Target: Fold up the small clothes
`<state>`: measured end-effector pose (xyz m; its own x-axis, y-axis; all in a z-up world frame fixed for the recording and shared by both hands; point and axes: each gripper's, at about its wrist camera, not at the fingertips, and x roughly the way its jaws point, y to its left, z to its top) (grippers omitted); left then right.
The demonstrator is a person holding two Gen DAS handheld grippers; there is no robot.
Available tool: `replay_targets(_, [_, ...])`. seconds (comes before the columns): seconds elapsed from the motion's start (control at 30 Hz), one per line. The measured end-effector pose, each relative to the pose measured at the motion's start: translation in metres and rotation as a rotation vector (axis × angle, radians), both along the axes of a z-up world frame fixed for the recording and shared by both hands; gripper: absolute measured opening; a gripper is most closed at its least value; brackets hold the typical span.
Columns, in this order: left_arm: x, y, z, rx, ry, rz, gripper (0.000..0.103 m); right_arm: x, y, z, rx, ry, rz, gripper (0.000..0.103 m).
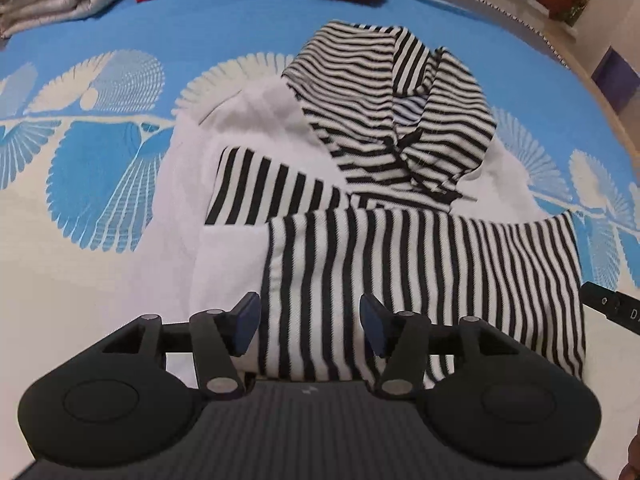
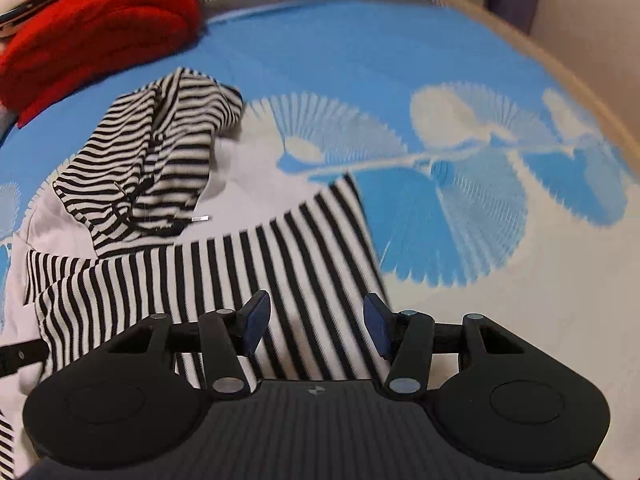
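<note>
I have both grippers tilted steeply downward: the left gripper with fingers spread apart, gripping nothing; the right gripper likewise parted and empty.

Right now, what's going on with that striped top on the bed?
A person is folding the striped hoodie on the blue bedspread. A striped panel is folded across its body, hood lying above. The left gripper and right gripper both stand open over the cloth, gripping nothing.
</note>
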<state>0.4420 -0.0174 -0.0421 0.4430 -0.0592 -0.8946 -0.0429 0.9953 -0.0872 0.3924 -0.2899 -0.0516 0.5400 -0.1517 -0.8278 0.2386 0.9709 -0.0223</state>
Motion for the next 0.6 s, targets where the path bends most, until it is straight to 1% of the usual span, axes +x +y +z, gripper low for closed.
replay_targets(0.1, [0.0,-0.003,0.004,0.014,-0.036,-0.004,0.066,-0.002,0.0,0.005,-0.05,-0.022,0.02,0.054])
replay_targets(0.13, [0.0,-0.003,0.006,-0.024,-0.083,-0.008,0.068,-0.002,0.0,0.006,-0.058,-0.027,0.024,0.054])
replay_targets(0.17, [-0.001,-0.002,0.008,-0.016,-0.1,-0.007,0.07,-0.002,-0.001,0.006,-0.065,-0.03,0.028,0.054])
replay_targets(0.3, [-0.003,0.002,0.015,0.016,-0.168,-0.012,0.077,-0.002,-0.002,0.009,-0.064,-0.033,0.051,0.054])
replay_targets(0.33, [-0.004,0.004,0.017,0.02,-0.188,-0.013,0.081,-0.003,-0.002,0.011,-0.061,-0.034,0.055,0.054])
replay_targets(0.4, [-0.006,0.007,0.022,0.015,-0.24,-0.009,0.084,-0.002,-0.004,0.013,-0.06,-0.036,0.056,0.054])
replay_targets(0.53, [-0.006,0.013,0.028,0.006,-0.302,-0.023,0.084,0.0,-0.008,0.017,-0.042,-0.041,0.046,0.054])
replay_targets(0.6, [-0.005,0.014,0.029,0.038,-0.321,-0.021,0.084,0.001,-0.011,0.02,-0.021,-0.045,0.047,0.054])
